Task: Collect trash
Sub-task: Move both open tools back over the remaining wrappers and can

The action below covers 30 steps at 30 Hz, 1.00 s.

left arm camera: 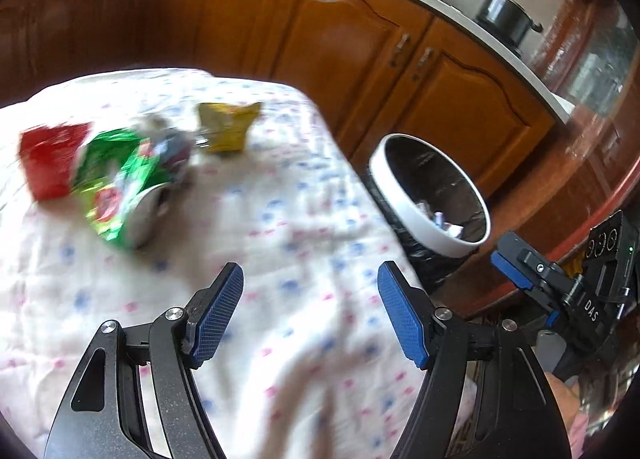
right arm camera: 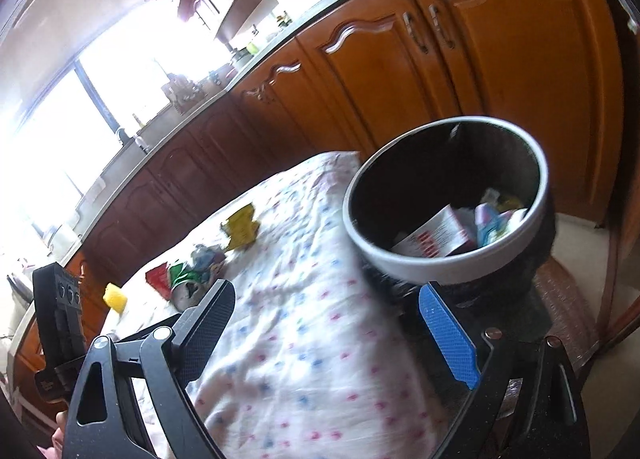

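Trash lies on a table under a white cloth with blue and pink dots [left arm camera: 280,219]: a red wrapper [left arm camera: 50,157], a green shiny packet [left arm camera: 116,183] over a can, and a yellow packet [left arm camera: 226,127]. A white-rimmed bin with a black liner [left arm camera: 430,195] stands at the table's right end and holds paper and cartons [right arm camera: 460,233]. My left gripper [left arm camera: 310,311] is open over the cloth, nothing between its blue pads. My right gripper [right arm camera: 340,335] is open wide near the bin [right arm camera: 444,199], empty. The same trash [right arm camera: 188,275] lies far left in the right wrist view.
Wooden cabinet doors [left arm camera: 340,39] run behind the table under a grey counter with a black pot [left arm camera: 504,15]. A yellow sponge [right arm camera: 115,296] lies at the table's far end. A bright window [right arm camera: 60,131] sits over the sink. A patterned mat [right arm camera: 568,307] covers the floor beside the bin.
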Each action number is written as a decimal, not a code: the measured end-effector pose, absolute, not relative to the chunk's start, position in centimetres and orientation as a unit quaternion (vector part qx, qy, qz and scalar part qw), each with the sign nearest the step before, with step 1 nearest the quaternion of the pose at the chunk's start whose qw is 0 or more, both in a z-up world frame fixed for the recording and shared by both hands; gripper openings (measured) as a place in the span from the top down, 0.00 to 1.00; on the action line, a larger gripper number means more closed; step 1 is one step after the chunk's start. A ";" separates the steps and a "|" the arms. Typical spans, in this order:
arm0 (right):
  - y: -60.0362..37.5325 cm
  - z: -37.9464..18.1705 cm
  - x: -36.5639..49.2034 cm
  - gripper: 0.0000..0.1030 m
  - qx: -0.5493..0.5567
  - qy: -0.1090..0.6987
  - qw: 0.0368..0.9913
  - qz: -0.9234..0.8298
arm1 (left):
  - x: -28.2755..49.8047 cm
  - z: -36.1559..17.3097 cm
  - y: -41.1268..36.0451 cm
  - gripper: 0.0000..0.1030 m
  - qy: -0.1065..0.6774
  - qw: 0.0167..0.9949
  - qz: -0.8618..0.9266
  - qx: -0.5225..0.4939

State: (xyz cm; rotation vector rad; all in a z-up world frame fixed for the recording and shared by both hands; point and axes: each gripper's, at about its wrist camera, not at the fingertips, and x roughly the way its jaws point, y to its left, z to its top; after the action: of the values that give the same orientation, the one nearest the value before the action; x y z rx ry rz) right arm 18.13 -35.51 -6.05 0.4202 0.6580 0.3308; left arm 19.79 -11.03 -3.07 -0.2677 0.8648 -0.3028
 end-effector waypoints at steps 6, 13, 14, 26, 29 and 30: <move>-32.4 -6.5 18.0 0.08 0.190 0.333 0.905 0.184 | 18.2 -3.3 -7.9 0.31 0.410 0.893 -0.126 -0.137; -29.7 -6.7 17.9 0.08 0.175 0.342 0.900 0.205 | 16.9 -3.7 -5.0 0.31 0.404 0.898 -0.102 -0.144; -29.4 -6.8 17.9 0.08 0.172 0.344 0.899 0.208 | 16.8 -3.7 -4.6 0.31 0.404 0.898 -0.099 -0.145; -25.9 -6.8 18.6 0.08 0.151 0.355 0.893 0.233 | 16.0 -4.1 0.0 0.31 0.397 0.900 -0.062 -0.168; -25.3 -6.8 19.1 0.08 0.149 0.358 0.891 0.237 | 16.0 -4.0 0.8 0.31 0.396 0.900 -0.055 -0.172; -25.2 -6.8 19.2 0.08 0.150 0.359 0.890 0.238 | 16.0 -4.0 1.1 0.31 0.395 0.901 -0.052 -0.173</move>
State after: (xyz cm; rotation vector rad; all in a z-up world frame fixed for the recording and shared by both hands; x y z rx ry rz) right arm 19.19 -25.17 -6.81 0.3106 0.7450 0.4940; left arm 16.04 1.13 -4.01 -0.3584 0.8168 -0.1077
